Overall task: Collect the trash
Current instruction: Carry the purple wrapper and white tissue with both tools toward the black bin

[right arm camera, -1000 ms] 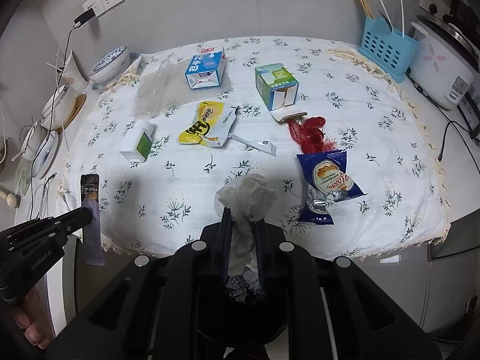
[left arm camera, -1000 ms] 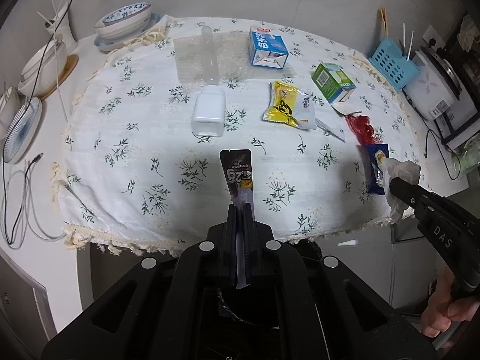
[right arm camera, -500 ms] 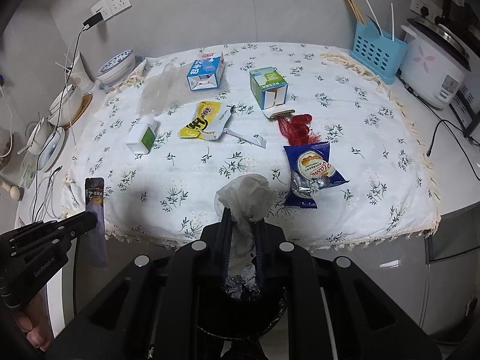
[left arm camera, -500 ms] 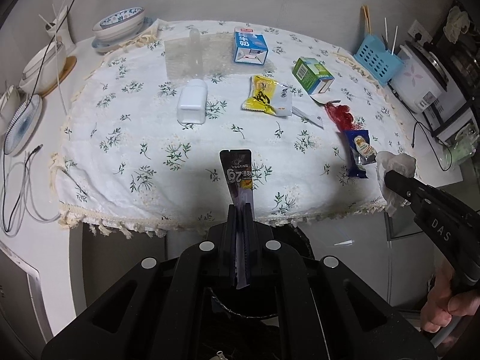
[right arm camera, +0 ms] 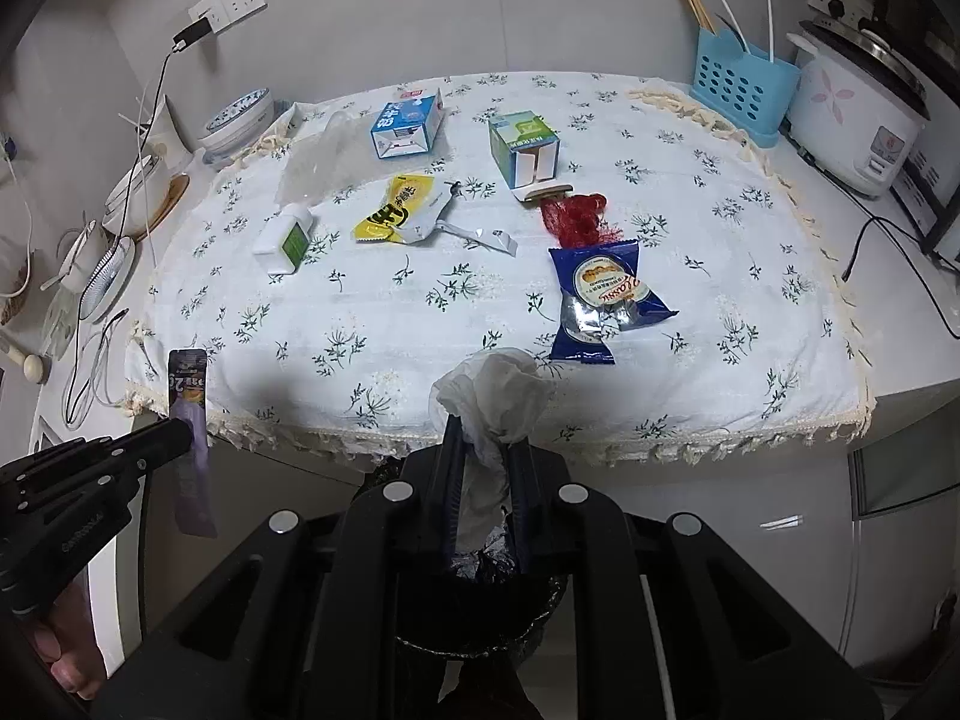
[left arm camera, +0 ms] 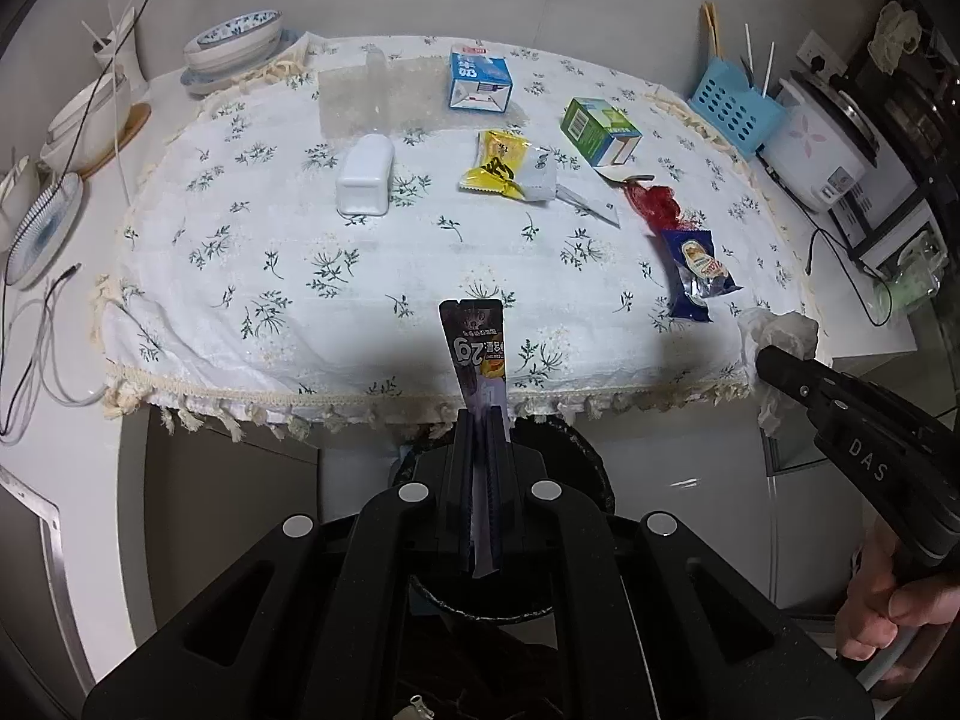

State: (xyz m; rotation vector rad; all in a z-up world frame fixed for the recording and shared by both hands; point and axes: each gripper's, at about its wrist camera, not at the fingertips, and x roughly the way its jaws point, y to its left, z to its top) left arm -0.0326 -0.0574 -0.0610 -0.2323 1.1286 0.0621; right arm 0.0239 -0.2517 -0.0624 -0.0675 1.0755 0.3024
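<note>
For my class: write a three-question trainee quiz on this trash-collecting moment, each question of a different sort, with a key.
1. True or false: the left tool holds a crumpled tissue.
2. Which lies nearest the blue snack bag? A. red net B. white bottle C. blue carton
3. Fill in: below both tools is a black-lined ____.

Key: 1. False; it grips the dark sachet, and the right tool grips the tissue. 2. A. 3. bin.

Home kitchen – rice cooker (right arm camera: 855, 114), bowls (left arm camera: 234, 45)
</note>
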